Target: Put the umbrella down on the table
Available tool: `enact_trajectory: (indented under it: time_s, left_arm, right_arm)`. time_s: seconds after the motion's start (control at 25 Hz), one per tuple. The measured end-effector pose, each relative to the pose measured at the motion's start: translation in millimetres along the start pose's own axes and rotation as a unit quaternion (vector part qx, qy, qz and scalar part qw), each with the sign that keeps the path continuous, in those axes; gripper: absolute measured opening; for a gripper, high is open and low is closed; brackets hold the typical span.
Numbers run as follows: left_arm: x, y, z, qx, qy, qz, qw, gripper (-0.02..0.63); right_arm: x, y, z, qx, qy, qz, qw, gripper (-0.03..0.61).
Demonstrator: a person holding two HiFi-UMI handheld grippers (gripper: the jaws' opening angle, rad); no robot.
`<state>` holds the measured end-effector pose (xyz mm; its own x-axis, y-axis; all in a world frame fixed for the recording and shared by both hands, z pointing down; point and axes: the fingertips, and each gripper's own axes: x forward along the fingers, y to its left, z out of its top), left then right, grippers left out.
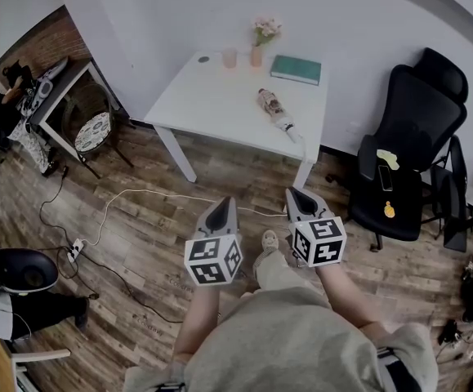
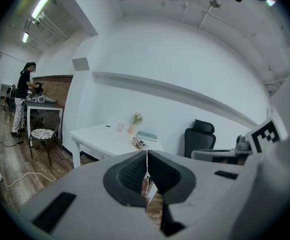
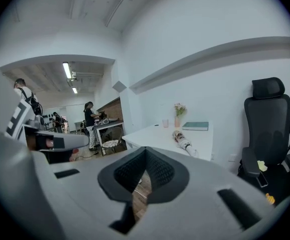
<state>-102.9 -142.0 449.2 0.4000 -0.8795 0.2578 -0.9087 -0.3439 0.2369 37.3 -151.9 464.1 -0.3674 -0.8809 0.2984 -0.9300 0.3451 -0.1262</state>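
closed and empty, my grey left tool (image 1: 222,208) and right tool (image 1: 301,196) hang over the brown wood floor (image 1: 150,243); the folded patterned umbrella (image 1: 278,111) lies on the white rectangular counter (image 1: 211,104), well apart from both.

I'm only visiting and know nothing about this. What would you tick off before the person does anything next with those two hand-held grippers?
1. Umbrella lies on the white table: ok, folded and flat.
2. Umbrella safely back from the table's edge: cannot tell; its handle end lies close to the near right edge.
3. Left hand-held gripper empty: ok, jaws together on nothing.
4. Right hand-held gripper empty: ok, jaws together on nothing.
5. Both clear of the table: ok, held over the wood floor.
6. Walking path: not ok, a white cable lies on the floor in front of the table.
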Motion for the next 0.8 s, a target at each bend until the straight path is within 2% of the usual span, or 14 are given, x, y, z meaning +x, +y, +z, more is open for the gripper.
enact_trajectory:
  time_s: [0.8]
  left_arm:
    - [-2.5, -8.0, -0.6, 0.002, -0.005, -0.001, 1.0, 0.009]
  right_arm:
    - [-8.7, -0.9, -2.4, 0.004, -0.007, 0.006, 1.0, 0.0]
